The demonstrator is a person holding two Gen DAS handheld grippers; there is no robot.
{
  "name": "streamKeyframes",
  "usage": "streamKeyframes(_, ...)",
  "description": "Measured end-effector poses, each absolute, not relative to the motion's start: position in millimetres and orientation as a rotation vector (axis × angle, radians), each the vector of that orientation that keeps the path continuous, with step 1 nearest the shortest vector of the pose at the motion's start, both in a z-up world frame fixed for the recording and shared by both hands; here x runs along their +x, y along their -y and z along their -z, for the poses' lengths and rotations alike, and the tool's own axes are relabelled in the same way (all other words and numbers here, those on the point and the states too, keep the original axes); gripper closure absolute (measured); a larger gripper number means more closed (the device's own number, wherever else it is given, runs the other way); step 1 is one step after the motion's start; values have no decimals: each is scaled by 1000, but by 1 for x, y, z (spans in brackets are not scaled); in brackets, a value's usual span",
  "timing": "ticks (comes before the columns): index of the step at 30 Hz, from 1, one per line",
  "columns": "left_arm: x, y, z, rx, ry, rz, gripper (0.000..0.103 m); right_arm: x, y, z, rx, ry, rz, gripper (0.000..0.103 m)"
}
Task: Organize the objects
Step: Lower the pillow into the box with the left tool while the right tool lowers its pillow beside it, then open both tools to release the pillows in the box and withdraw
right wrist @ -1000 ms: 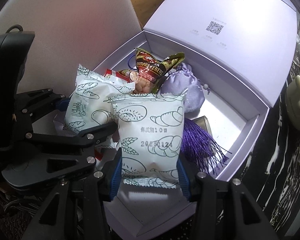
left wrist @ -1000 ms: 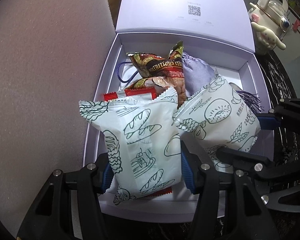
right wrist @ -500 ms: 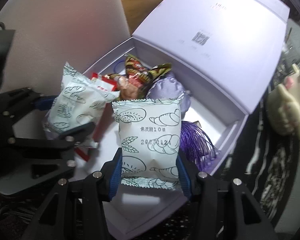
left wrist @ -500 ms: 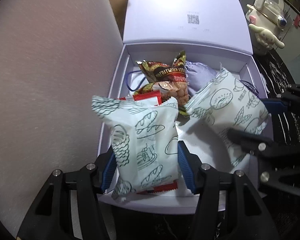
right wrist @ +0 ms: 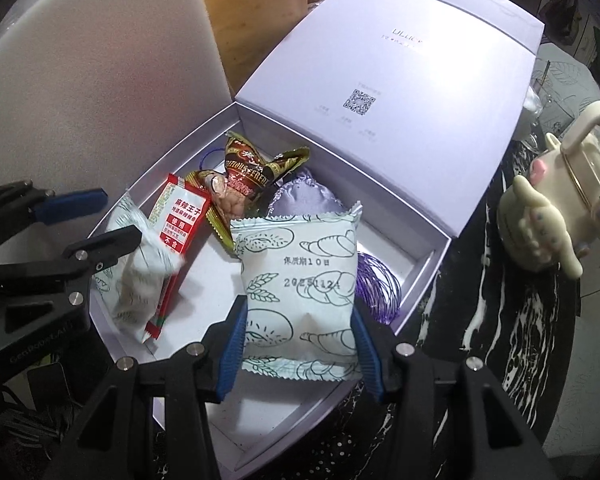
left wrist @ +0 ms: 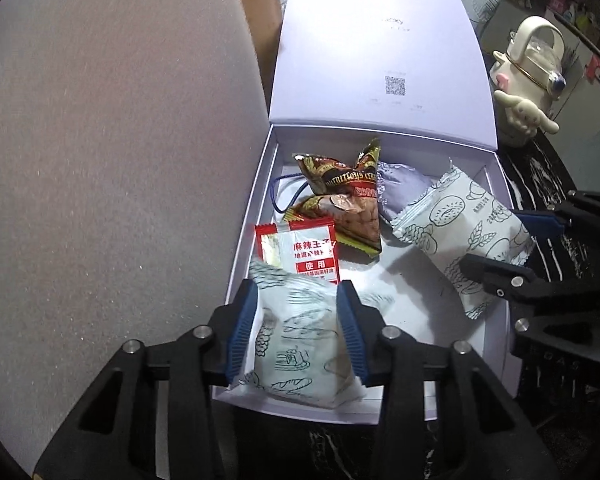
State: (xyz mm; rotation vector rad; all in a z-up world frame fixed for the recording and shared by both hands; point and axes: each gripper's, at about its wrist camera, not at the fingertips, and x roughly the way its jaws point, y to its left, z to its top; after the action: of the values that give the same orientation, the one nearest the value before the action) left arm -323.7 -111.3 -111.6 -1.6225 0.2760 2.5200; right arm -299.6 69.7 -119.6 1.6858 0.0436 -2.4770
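Over the near edge of the open lavender cardboard gift box (left wrist: 252,216), the left gripper (left wrist: 296,332) pinched a pale green bread-printed snack packet (left wrist: 296,344) between its blue pads; its jaws had just been closing, and the packet looked blurred and crumpled. The right gripper (right wrist: 298,348) stood clamped on a second pale green pastry-printed packet (right wrist: 300,280), held upright above the box's near right part, its jaws about half apart.

Compared with a second earlier, the left packet sat lower and narrower in the jaws, and a red-and-white foil sachet (left wrist: 300,252), formerly mostly covered, lay in plain view inside the box just beyond it. Both grippers pointed steeply down into the box, the left higher than before.

Further inside the box lay a brown-and-gold crinkled cereal bag (left wrist: 340,188), a lilac fabric pouch (left wrist: 404,188) and a purple tassel (right wrist: 376,288). Beyond the box's right side stood a cream cartoon-character kettle (left wrist: 532,84).
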Motion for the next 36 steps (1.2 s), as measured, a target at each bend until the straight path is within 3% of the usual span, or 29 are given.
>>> streamKeyframes(25, -316, 126, 70, -1605, -197, -2525, 64, -292, -69, 88, 1564, 32, 2488, 53)
streamKeyframes(31, -303, 123, 50, -1604, -161, -2560, 50, -276, -71, 70, 1545, -1, 2485, 52)
streamKeyframes(33, -297, 121, 41, -1581, -156, -2578, 41, -270, -74, 62, 1523, 1, 2498, 46)
streamKeyframes(36, -286, 116, 27, -1543, -164, -2603, 39, -258, -78, 47, 1471, 10, 2514, 43)
